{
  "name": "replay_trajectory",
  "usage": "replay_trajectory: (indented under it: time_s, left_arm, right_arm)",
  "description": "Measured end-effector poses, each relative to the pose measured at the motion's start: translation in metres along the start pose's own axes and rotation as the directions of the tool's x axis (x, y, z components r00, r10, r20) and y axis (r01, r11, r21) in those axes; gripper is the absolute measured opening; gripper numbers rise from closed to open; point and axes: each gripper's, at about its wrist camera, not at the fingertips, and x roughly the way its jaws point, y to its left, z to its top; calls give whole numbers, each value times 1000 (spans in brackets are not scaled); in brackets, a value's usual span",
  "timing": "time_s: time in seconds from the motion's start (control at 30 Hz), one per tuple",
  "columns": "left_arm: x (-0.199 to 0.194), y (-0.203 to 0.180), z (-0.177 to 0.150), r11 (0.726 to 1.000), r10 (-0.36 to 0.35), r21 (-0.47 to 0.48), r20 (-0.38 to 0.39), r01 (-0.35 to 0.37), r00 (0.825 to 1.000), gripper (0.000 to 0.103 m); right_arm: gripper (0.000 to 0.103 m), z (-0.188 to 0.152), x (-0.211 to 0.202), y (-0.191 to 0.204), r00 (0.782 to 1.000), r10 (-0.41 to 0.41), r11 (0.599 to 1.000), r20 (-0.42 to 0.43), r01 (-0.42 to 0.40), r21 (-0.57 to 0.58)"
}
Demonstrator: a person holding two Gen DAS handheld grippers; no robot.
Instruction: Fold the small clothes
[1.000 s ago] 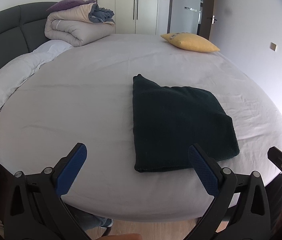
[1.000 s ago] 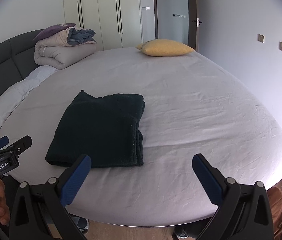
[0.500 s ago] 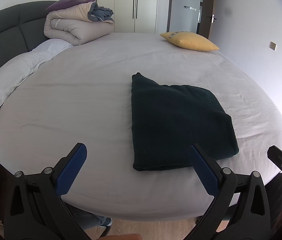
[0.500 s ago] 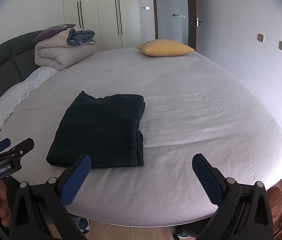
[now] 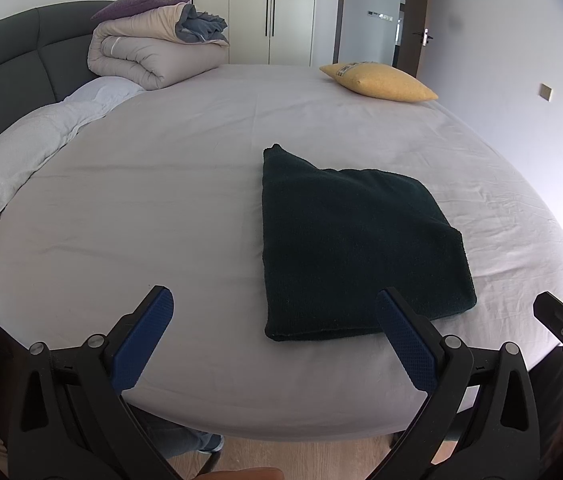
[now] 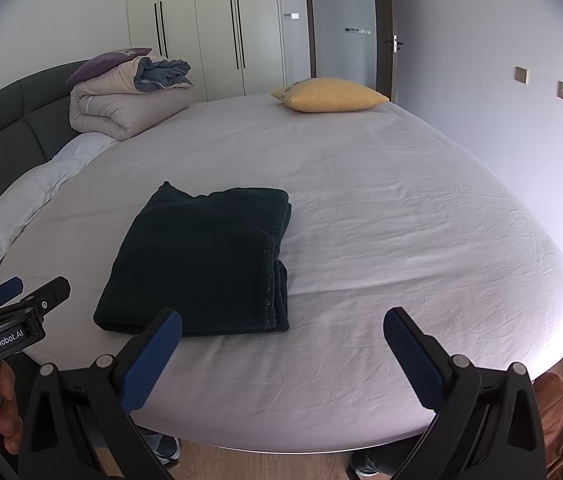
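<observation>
headboard [image 5: 5, 64] cropped, floor mostly hidden

My right gripper [image 6: 281, 354] hangs wide open at the bed [image 6: 401, 220] edge, dark folded garment [image 6: 201, 260] lying flat just ahead-left, yellow pillow [image 6: 329, 95] far back.

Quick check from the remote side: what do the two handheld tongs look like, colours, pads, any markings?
Both are alike: black plastic frames splaying into a V, with silver pivot bolts and blue, dimpled pads on the fingers. The left tongs fill the left wrist view; the right tongs fill the right wrist view. In that view the left unit's side shows white "GenRobot.AI" lettering. No cables are visible.
</observation>
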Motion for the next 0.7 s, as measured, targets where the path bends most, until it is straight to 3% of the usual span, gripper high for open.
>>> replay_trajectory:
  time_s: [0.7]
  left_arm:
    - [1,0,-1,1000,-3,4,0,3,1000,103]
  right_arm:
    - [103,0,0,0,1000,0,1000,0,0,0]
